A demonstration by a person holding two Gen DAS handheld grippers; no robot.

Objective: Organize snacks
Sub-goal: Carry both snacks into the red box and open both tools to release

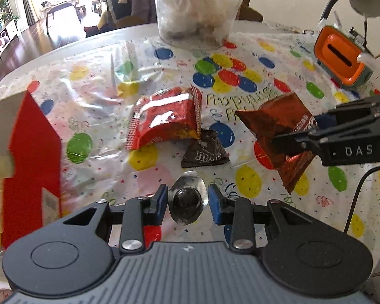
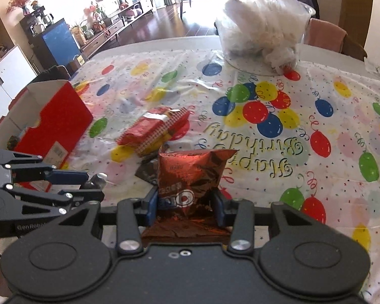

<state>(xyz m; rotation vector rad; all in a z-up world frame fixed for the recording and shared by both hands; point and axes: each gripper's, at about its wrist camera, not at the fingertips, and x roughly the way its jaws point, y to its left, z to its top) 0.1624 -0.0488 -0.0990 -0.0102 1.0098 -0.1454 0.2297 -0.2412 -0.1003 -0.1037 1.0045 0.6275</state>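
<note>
Left gripper (image 1: 188,204) jaws clenched on a foil-wrapped candy (image 1: 186,200); right gripper (image 2: 185,204) jaws grasped the Oreo packet (image 2: 190,174), both lifted off the desk (image 2: 266,152), likely bound for the red box (image 2: 50,124).

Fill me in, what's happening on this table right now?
A person is sorting snacks with two handheld claws. The left claw grips a small foil-wrapped dark candy; the right claw grips a brown Oreo packet, both lifted off the balloon tablecloth. A red snack bag and a dark M&M's packet lie on the cloth. The open red box stands at the left.
</note>
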